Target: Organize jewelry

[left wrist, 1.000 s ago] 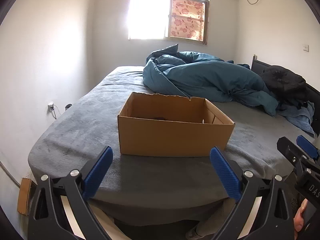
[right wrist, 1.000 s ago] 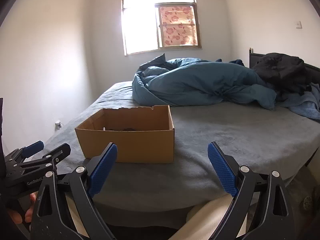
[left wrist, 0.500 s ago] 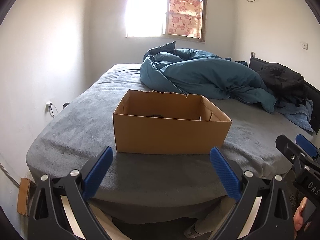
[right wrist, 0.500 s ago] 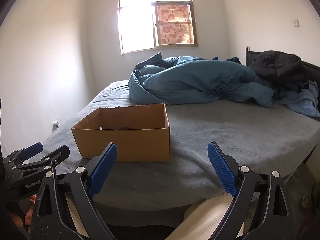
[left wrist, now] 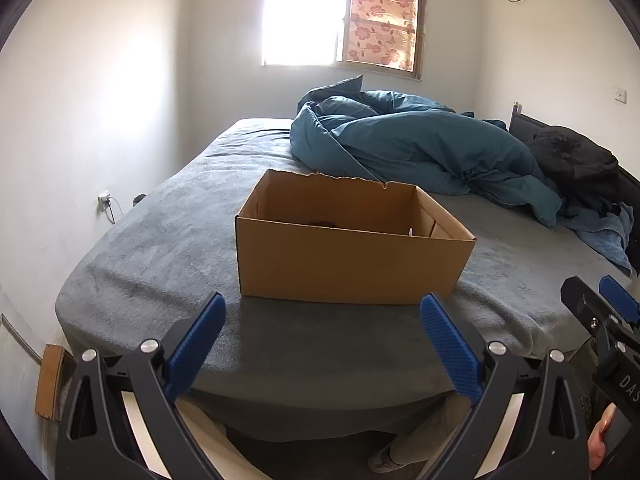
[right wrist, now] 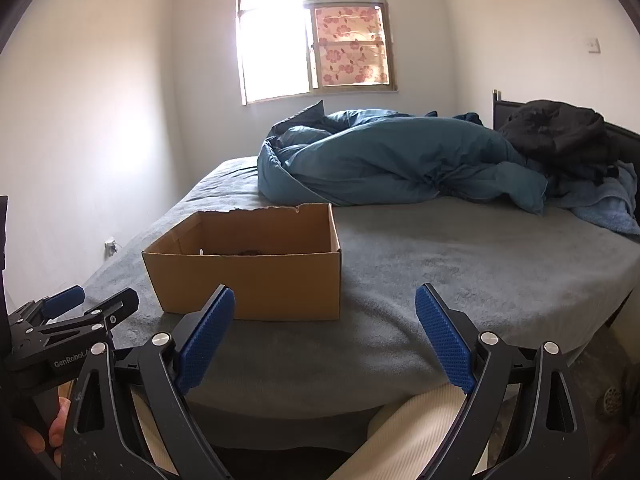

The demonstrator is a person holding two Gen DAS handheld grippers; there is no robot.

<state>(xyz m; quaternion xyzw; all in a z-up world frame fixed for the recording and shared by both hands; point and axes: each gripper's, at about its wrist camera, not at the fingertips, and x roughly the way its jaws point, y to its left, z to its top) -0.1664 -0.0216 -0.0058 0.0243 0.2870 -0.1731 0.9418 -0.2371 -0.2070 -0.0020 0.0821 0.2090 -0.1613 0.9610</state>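
Observation:
An open brown cardboard box (left wrist: pixel 352 264) (right wrist: pixel 256 280) stands near the front edge of a bed with a grey cover (left wrist: pixel 168 240) (right wrist: pixel 480 272). Something dark lies on the box floor (left wrist: pixel 326 223) (right wrist: pixel 250 252); I cannot tell what it is. My left gripper (left wrist: pixel 320 340) is open and empty, just short of the box's front wall. My right gripper (right wrist: pixel 324 332) is open and empty, in front of the box's right corner. Each gripper shows at the edge of the other's view: the right gripper (left wrist: pixel 600 312) and the left gripper (right wrist: pixel 88 300).
A crumpled teal duvet (left wrist: pixel 420 148) (right wrist: pixel 392 160) and dark clothing (left wrist: pixel 572 164) (right wrist: pixel 560 132) lie at the back of the bed. White walls stand left and behind. A person's legs in pale trousers (right wrist: pixel 412 432) are below the bed edge. A wall socket (left wrist: pixel 104 198) sits low on the left.
Both grippers have drifted slightly, so the box sits a little higher and nearer in each view. Both stay open and empty.

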